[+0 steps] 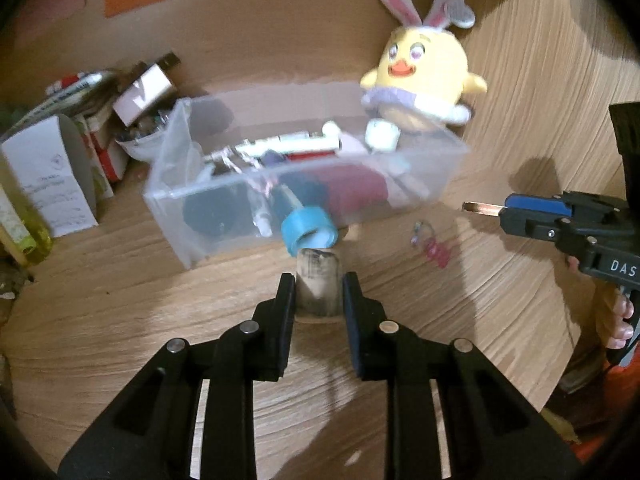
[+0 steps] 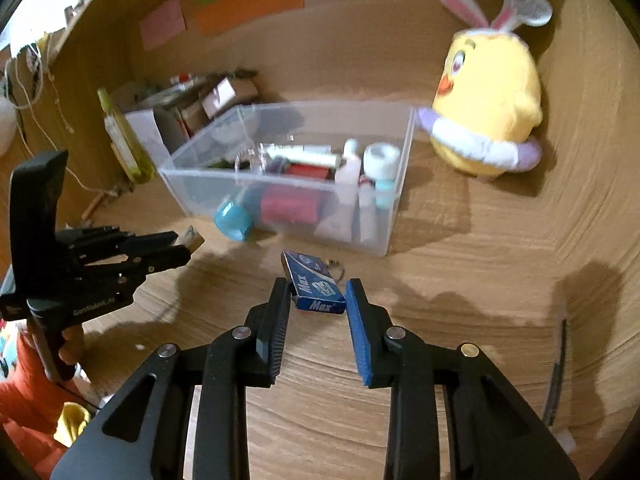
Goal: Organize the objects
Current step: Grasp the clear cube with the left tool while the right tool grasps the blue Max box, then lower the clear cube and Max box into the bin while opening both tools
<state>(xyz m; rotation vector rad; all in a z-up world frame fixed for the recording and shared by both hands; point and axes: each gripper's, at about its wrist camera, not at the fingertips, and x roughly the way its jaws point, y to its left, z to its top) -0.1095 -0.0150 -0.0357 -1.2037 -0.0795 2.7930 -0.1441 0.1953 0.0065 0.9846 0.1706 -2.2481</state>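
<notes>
My left gripper (image 1: pixel 319 282) is shut on a worn cork-like cylinder (image 1: pixel 318 280), held above the wooden table in front of the clear plastic box (image 1: pixel 188 248). The box (image 2: pixel 384 240) holds tubes, spools and a blue-capped bottle (image 1: pixel 306 230). My right gripper (image 2: pixel 318 286) is shut on a small blue "Max" staples box (image 2: pixel 316 284), held above the table just before the clear box. In the left wrist view the right gripper (image 1: pixel 480 208) shows at right with the staples box edge-on. In the right wrist view the left gripper (image 2: pixel 188 240) shows at left holding the cylinder.
A yellow chick plush (image 1: pixel 420 76) with bunny ears stands behind the clear box at right. A pink key ring (image 1: pixel 434 246) lies on the table. Cartons, papers and a bowl (image 1: pixel 80 140) crowd the left back. A yellow-green bottle (image 2: pixel 120 136) stands left.
</notes>
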